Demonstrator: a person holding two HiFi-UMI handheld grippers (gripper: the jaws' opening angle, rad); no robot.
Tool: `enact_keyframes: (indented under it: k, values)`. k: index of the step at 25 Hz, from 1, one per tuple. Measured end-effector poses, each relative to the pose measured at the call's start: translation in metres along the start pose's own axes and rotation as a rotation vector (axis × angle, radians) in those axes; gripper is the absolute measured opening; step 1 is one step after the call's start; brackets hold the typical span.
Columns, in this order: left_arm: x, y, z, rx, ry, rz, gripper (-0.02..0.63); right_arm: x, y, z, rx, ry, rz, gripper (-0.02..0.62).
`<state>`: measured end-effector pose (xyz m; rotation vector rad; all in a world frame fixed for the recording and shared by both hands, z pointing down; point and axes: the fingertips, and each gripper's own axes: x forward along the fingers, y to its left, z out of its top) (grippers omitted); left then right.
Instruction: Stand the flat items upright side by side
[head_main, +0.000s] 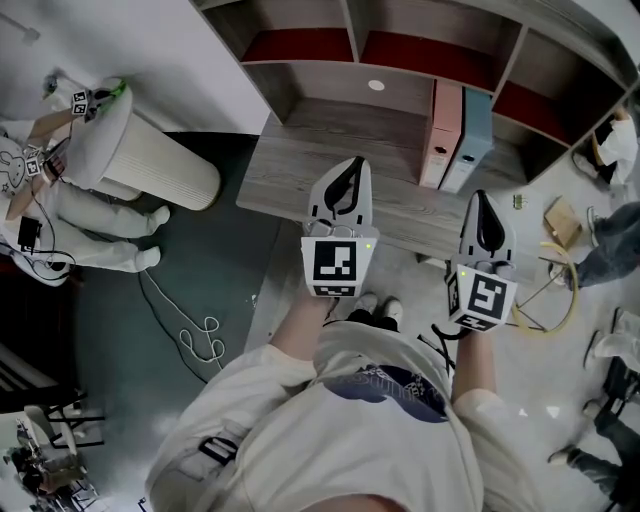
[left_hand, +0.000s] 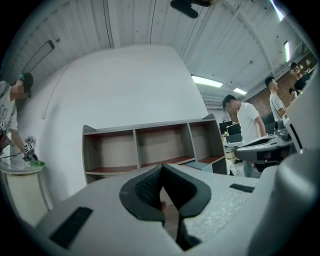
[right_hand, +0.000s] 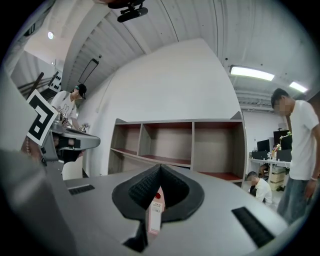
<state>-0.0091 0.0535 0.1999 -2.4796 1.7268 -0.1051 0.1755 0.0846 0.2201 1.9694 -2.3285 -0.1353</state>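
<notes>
Head view first: the pink binder (head_main: 441, 135) and the blue binder (head_main: 472, 135) were both standing upright, touching each other, at the right end of the desk (head_main: 300, 170), right up against the shelf (head_main: 330, 75). The left gripper (head_main: 351, 168) and the right gripper (head_main: 481, 198) hung over the near edge of the desk, the right one near the binders but not touching them. I couldn't spot any other flat stuff lying on the desk.

In the left gripper view, the left gripper (left_hand: 161, 166) had its jaws pressed together with nothing in them, and past them there was just the shelf (left_hand: 135, 150).

In the right gripper view, the right gripper (right_hand: 160, 167) was closed too. The pink binder's labelled spine (right_hand: 156, 212) showed through the slot below the tips, but it looked to be beyond the jaws, not gripped.

My read is that the standing-up step was basically done. If anything was left, it'd be opening a gripper and nudging the pair straighter without tipping them over.
</notes>
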Motion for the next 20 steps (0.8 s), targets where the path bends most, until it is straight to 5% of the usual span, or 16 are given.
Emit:
enact_keyframes:
  k: [20]
  values:
    - [0.0028,0.0038,0.0041,0.027,0.015,0.016,0.006,-0.0050,-0.0053,-0.0006,-0.022,0.007,-0.005,-0.002]
